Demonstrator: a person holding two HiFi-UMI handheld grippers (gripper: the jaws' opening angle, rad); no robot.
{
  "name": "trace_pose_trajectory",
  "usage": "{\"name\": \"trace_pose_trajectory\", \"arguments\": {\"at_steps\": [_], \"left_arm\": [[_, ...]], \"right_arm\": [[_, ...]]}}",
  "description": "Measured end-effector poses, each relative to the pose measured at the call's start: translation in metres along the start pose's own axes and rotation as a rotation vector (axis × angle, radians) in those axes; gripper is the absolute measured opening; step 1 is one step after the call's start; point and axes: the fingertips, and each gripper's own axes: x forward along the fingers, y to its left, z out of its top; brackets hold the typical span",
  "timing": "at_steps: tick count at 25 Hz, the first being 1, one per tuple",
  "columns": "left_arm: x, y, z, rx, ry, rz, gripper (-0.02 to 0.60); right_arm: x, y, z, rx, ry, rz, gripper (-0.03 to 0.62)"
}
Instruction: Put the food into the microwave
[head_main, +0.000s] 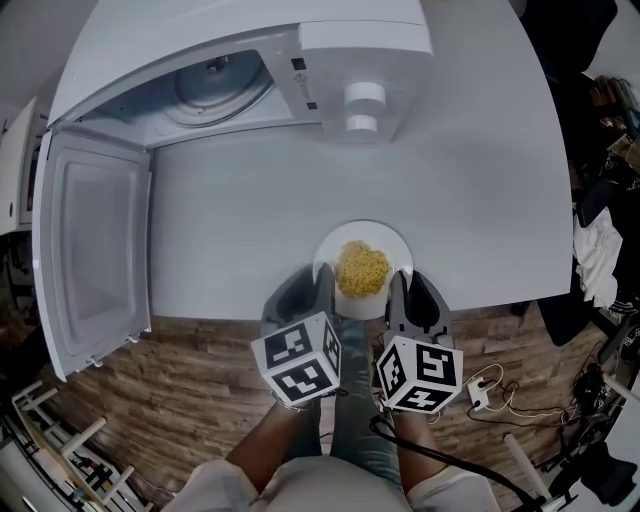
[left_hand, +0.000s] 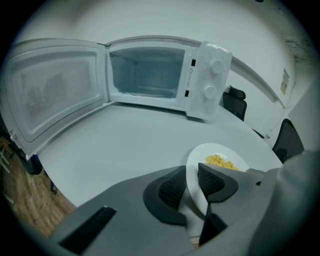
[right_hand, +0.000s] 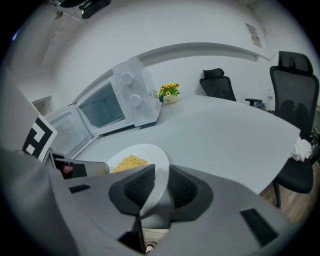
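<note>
left gripper (left_hand: 192, 182) and right gripper (right_hand: 156, 187) each pinch a side rim of the noodle plate (head_main: 390, 243) at the table's (head_main: 250, 220) near edge, likely to carry it level into the open microwave (head_main: 250, 80).

White table (head_main: 250, 200): open microwave (head_main: 300, 70) at the far edge, flowers (right_hand: 169, 90) beside it, plate (head_main: 385, 238) of noodles (head_main: 362, 268) at the near edge.

Glossy plate (head_main: 392, 248), matt grey table (head_main: 250, 230), wooden floor (head_main: 180, 390).
</note>
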Motion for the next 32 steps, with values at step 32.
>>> {"name": "trace_pose_trajectory", "arguments": {"at_steps": [32], "left_arm": [[-0.036,0.065,0.032,-0.134,-0.101,0.058,0.434]], "right_arm": [[0.000,0.074,0.028,-0.031,-0.057,0.092,0.078]]}}
